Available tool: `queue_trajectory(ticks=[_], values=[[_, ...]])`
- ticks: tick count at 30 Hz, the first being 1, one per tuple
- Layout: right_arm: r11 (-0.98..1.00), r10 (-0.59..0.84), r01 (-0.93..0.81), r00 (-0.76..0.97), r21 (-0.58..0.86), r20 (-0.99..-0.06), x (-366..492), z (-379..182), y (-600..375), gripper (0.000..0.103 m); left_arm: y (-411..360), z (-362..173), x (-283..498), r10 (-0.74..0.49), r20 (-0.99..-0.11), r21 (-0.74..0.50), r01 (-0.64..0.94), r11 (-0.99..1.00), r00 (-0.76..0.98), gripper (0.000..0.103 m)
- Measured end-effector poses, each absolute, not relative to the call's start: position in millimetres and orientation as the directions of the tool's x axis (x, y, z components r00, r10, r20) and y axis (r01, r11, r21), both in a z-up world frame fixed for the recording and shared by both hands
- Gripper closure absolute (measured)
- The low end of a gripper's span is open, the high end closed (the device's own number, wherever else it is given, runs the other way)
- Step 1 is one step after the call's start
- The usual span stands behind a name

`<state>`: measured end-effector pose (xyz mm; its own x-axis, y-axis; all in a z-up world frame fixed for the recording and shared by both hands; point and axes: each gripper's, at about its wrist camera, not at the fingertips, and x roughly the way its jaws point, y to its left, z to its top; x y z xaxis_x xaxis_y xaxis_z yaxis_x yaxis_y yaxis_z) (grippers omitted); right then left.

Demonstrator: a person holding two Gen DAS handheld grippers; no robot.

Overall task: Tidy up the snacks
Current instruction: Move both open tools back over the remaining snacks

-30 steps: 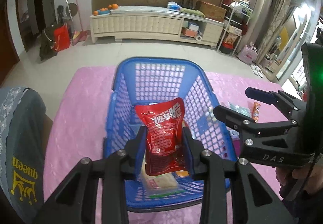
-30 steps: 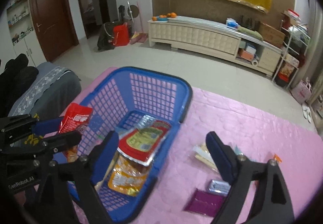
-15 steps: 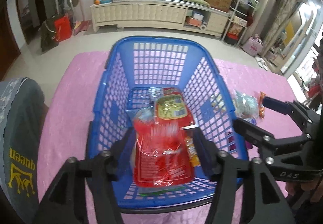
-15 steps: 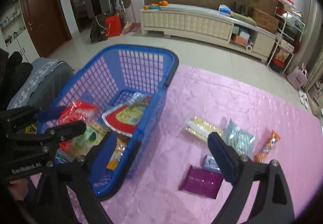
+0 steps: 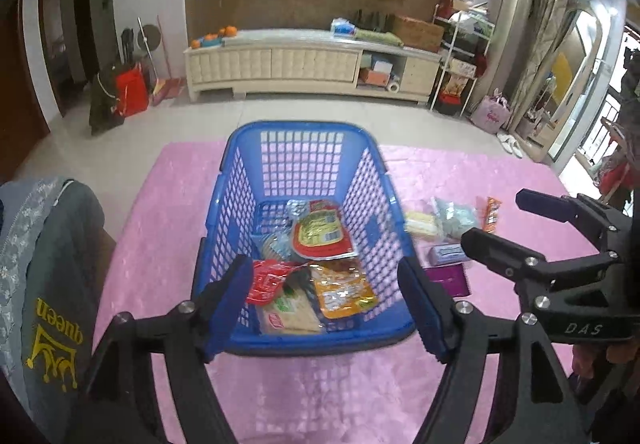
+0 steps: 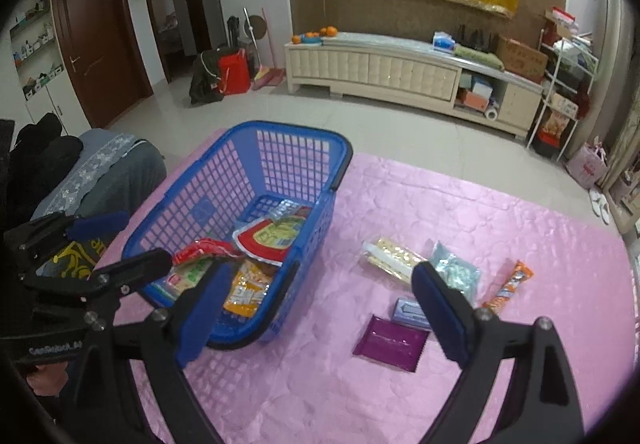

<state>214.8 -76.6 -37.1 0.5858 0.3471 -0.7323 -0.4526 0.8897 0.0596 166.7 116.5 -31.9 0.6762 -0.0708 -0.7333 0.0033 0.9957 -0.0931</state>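
Note:
A blue mesh basket point(image 5: 300, 126) stands on the pink cloth and holds several snack packets. The red packet point(image 5: 268, 280) lies in its near left corner beside a yellow-orange packet point(image 5: 344, 292). My left gripper point(image 5: 324, 284) hovers over the basket's near rim, its jaws opening, with nothing between the pads. My right gripper point(image 6: 324, 284) stands wide open and empty above the cloth, to the right of the basket point(image 6: 288, 126). On the cloth beyond it lie a yellow biscuit packet point(image 6: 392, 256), a pale blue packet point(image 6: 456, 272), an orange stick point(image 6: 508, 286), a small blue-grey packet point(image 6: 410, 312) and a purple packet point(image 6: 390, 342).
A chair draped with a grey garment point(image 5: 44, 284) stands against the table's left side. The pink cloth point(image 6: 520, 212) stretches bare to the right and behind the loose snacks. A long cream cabinet point(image 5: 280, 64) stands far across the tiled floor.
The left gripper let go of the red packet, which dropped into the basket, and its jaws spread. Both grippers drew back, so the basket and the loose snacks now look farther away.

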Motion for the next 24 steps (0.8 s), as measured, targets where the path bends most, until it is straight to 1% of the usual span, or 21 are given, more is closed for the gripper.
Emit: queue_trajectory(ticks=[3,5,12,18,22,24], values=[[0.892,0.362,-0.443,0.588,0.086,-0.724,205,-26,-87,0.009,108,-22,158,-0.072,-0.724,-0.102,-0.003,0.995,0.686,0.024],[0.894,0.371,-0.438,0.604,0.095,-0.705,196,-17,-99,0.009,99,-15,154,-0.077,-0.719,-0.100,0.007,0.995,0.691,0.024],[0.922,0.322,-0.382,0.669,0.061,-0.670,175,1,-140,0.007,58,5,141,-0.103,-0.687,-0.078,0.068,0.995,0.719,0.024],[0.940,0.289,-0.334,0.684,0.065,-0.669,165,-1,-174,0.007,26,-1,141,-0.133,-0.704,-0.085,0.104,0.991,0.697,0.024],[0.951,0.263,-0.302,0.686,0.064,-0.678,163,-10,-194,0.007,5,-11,146,-0.182,-0.721,-0.121,0.137,0.983,0.668,0.024],[0.955,0.258,-0.289,0.684,0.070,-0.682,164,-15,-204,0.007,-9,-16,151,-0.188,-0.731,-0.117,0.151,0.982,0.656,0.024]])
